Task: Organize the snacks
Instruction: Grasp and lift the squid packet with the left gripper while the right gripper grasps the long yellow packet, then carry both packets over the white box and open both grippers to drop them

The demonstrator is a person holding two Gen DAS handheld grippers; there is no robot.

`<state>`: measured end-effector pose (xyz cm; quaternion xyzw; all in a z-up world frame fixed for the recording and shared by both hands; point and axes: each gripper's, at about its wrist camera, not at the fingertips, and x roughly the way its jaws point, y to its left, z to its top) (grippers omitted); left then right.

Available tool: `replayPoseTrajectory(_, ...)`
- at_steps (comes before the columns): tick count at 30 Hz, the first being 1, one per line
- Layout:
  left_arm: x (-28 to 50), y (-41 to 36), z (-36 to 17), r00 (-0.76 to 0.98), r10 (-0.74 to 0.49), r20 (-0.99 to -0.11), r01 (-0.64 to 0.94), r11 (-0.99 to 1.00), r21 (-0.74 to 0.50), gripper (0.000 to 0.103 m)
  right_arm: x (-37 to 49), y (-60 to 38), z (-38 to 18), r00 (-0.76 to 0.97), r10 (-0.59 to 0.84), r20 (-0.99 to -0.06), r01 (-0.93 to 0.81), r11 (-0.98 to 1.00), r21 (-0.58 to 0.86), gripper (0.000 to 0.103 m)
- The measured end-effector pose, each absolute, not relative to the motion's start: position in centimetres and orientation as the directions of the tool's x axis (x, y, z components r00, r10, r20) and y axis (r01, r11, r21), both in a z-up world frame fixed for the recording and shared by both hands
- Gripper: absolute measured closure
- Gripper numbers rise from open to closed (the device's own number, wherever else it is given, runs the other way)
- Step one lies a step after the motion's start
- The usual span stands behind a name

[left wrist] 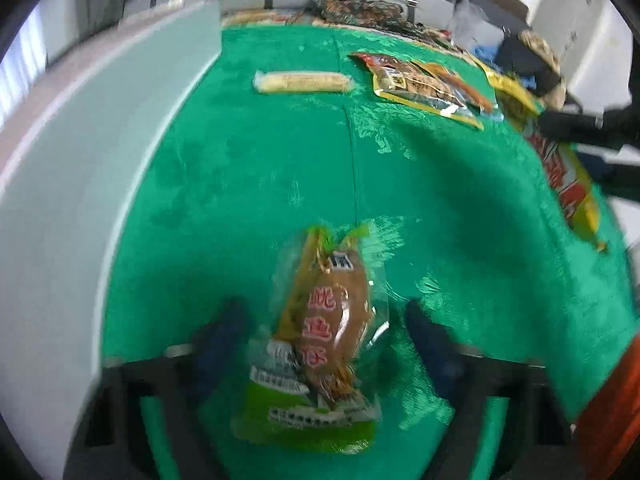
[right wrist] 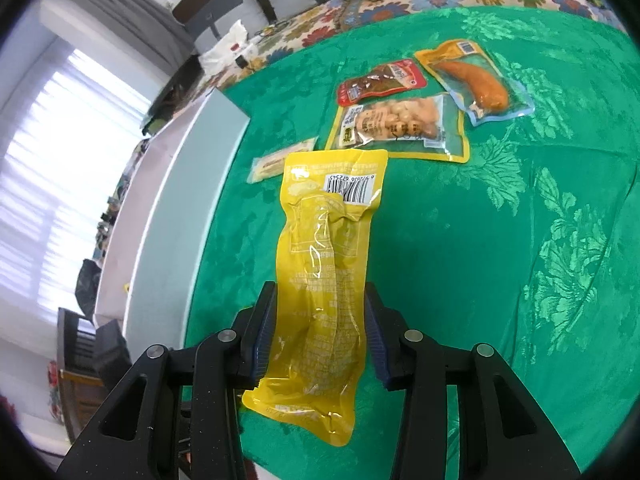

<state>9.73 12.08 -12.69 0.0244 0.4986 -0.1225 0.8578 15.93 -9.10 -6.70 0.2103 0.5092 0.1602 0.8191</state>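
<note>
A green and brown snack packet [left wrist: 324,340] lies on the green cloth [left wrist: 248,184] between the fingers of my left gripper [left wrist: 326,332]. The gripper is open, with a gap on each side of the packet. My right gripper [right wrist: 320,336] is shut on a long yellow packet [right wrist: 328,240], which it holds above the cloth with the barcode end pointing away. At the right edge of the left wrist view, the same yellow packet [left wrist: 568,176] shows its red print. Further back lie a pale snack bar [right wrist: 280,160], a bean packet [right wrist: 400,128], a red packet [right wrist: 380,80] and an orange sausage packet [right wrist: 476,80].
A pale grey box edge [right wrist: 188,200] runs along the left side of the green cloth [right wrist: 480,240]. Behind the cloth there is a floral cover [right wrist: 360,16] with loose clutter on it. A window with blinds [right wrist: 60,160] is at the far left.
</note>
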Motion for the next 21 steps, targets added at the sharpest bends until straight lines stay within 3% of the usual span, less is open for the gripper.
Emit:
replayPoseTrajectory(2,9.8,11.8,-12.1,0.483,-0.21,-0.85,0.265,0.96,-0.087,0.064,16.2,-9.3,-6.7,0.431,0.476,-0.766,-0.047,0.86,0.508,0.06)
replayPoseTrajectory(4,9.9,12.0,-11.1,0.488,-0.227,-0.843,0.269,0.958,-0.102,0.067,16.1,-9.5,-6.8,0.43,0.481,-0.764,-0.04,0.855,0.516,0.06)
replayPoseTrajectory(9,9.6,14.9,-9.2,0.51,-0.351,-0.785,0.199,0.936,-0.289,0.078,16.0,-9.5,-5.9,0.434,0.527,-0.731,-0.034,0.82,0.571,0.06)
replayPoseTrajectory(11,9.3,16.2,-8.1,0.528,-0.391,-0.754,0.173,0.918,-0.356,0.103,16.3,-8.5,-4.6,0.435,0.553,-0.711,-0.062,0.806,0.589,0.06)
replayPoseTrajectory(14,9.0,19.3,-5.4,0.569,-0.463,-0.679,0.135,0.867,-0.479,0.103,17.2,-6.1,-2.1,0.435,0.612,-0.661,-0.117,0.766,0.632,0.06)
replayPoseTrajectory(19,9.2,21.3,-4.5,0.551,-0.477,-0.685,0.159,0.865,-0.475,0.103,19.1,-0.1,3.2,0.423,0.712,-0.56,-0.255,0.687,0.681,0.06)
replayPoseTrajectory(21,9.0,20.7,-5.1,0.516,-0.467,-0.718,0.182,0.879,-0.441,0.084,19.3,1.6,4.9,0.419,0.737,-0.531,-0.296,0.663,0.687,0.06)
